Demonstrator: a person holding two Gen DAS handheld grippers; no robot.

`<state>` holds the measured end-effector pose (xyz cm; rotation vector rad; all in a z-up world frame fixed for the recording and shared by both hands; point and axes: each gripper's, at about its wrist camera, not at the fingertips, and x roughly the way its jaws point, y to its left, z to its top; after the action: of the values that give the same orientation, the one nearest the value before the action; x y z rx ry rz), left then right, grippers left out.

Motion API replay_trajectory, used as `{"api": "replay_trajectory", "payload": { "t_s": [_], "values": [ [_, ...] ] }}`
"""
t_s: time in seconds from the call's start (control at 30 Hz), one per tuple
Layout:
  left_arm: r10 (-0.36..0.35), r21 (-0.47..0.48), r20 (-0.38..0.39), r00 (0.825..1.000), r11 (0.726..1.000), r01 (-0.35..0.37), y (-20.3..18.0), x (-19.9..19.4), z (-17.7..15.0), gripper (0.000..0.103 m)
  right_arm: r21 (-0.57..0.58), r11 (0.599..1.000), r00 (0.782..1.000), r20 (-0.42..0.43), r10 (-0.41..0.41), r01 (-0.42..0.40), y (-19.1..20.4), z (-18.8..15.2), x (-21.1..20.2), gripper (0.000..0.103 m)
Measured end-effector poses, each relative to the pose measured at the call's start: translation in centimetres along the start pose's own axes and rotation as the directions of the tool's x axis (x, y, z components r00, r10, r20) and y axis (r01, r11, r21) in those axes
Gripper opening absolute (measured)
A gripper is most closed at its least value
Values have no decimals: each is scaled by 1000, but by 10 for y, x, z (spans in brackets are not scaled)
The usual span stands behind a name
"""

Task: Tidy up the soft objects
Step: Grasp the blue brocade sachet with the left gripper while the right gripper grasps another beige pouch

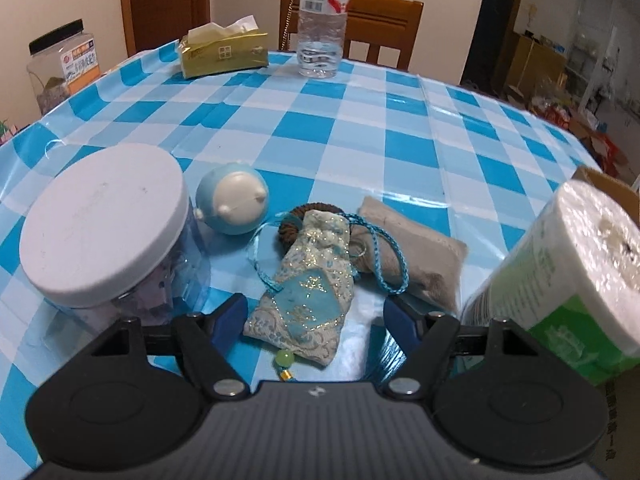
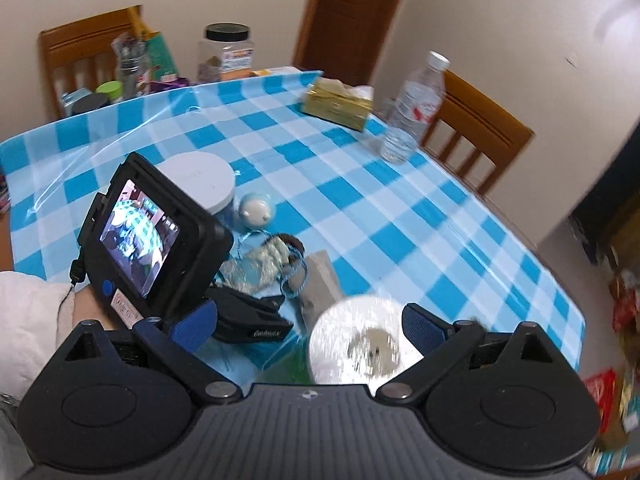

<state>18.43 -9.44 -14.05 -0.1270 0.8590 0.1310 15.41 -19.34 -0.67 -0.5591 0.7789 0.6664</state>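
The brocade sachet (image 1: 306, 280) is lying on the checked table (image 1: 360, 140), sitting between the left gripper (image 1: 312, 316)'s wide jaws, ungrasped. The right gripper (image 2: 308, 328), jaws wide, is framing a paper roll (image 2: 360, 344). Pickup seems in hand; next, closing squarely on the pouch.

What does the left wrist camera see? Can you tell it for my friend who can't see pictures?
The open left tool sits low over a blue checked table, its blue fingers on either side of a shiny blue and cream sachet. Next to the sachet lie a grey pillow pouch, a round blue toy, a white-lidded jar and a paper roll.
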Motion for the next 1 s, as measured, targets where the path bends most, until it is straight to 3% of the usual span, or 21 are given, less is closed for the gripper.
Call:
{"api": "replay_trajectory", "payload": {
  "t_s": [0.03,0.2,0.33,0.57,0.83,1.0],
  "values": [
    [-6,-10,1,1000,1000,6,1,0,0,60,-13,1000,1000,3,6,-6,-1,2,2,101],
    [-17,-38,15,1000,999,18,9,-3,-1,41,-74,996,999,8,41,-40,-4,13,14,97],
    [-21,-36,19,1000,999,21,15,-6,-2,34,-125,991,999,-12,46,-47,-9,24,31,90],
    [-43,-4,-7,999,999,43,23,-17,-10,32,-189,976,985,-153,77,-105,-36,45,89,81],
    [-63,31,-37,997,997,64,28,-31,-22,33,-203,957,929,-348,128,-208,-52,59,153,78],
    [-81,38,-44,996,996,83,29,-33,-24,42,-244,938,902,-411,129,-245,-44,56,176,78]
  ]
}}
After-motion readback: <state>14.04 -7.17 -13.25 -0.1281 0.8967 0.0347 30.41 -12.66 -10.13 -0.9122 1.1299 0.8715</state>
